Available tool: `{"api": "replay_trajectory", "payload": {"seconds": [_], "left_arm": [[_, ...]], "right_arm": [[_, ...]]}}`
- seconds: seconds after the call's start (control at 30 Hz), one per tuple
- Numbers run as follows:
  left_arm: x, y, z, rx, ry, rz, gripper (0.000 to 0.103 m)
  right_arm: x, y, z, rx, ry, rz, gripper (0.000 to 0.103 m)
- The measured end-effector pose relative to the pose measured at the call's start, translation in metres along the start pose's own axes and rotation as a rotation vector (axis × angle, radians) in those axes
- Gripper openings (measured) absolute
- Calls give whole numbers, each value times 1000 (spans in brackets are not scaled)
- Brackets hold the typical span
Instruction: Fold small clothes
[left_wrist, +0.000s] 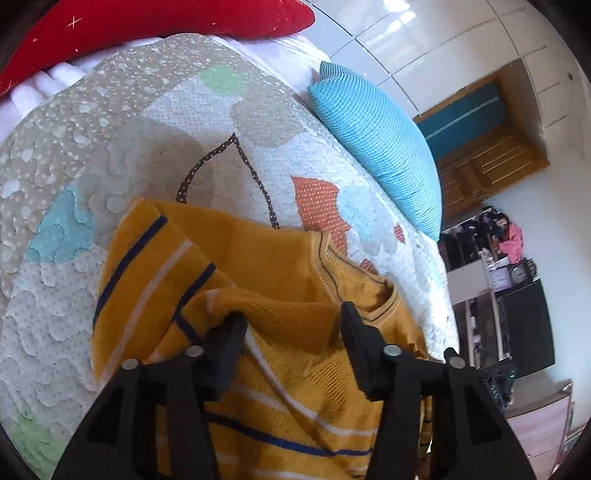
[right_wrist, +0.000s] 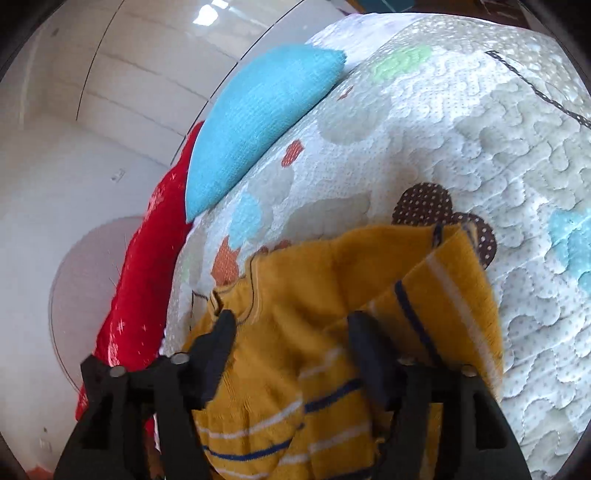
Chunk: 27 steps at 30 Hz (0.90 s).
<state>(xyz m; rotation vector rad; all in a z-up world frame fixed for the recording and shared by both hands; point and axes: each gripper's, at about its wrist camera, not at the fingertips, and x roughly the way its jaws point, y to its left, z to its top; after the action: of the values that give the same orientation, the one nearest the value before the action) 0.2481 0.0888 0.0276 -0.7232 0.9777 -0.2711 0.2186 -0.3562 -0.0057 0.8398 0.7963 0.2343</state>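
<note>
Midway through the fold, my left gripper (left_wrist: 291, 321) and right gripper (right_wrist: 291, 328) stand with jaws spread wide over the mustard striped sweater (left_wrist: 258, 280), bunched and half doubled on the quilted bedspread (left_wrist: 110, 184), final folds seemingly left.
</note>
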Motion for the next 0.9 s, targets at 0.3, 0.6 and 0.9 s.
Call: {"api": "replay_trajectory", "payload": {"seconds": [0.3,0.6,0.9], "left_arm": [[-25,6,23,45,-118,212,71],[-52,-20,-48,368,-106,422,71],[-56,29,-84,445,-61,633,80]], "right_arm": [[-22,24,12,-136,-64,-118,75],[-15,100,-59,-534,100,-61,62],[47,48,-35,-565,4,-500,51]]}}
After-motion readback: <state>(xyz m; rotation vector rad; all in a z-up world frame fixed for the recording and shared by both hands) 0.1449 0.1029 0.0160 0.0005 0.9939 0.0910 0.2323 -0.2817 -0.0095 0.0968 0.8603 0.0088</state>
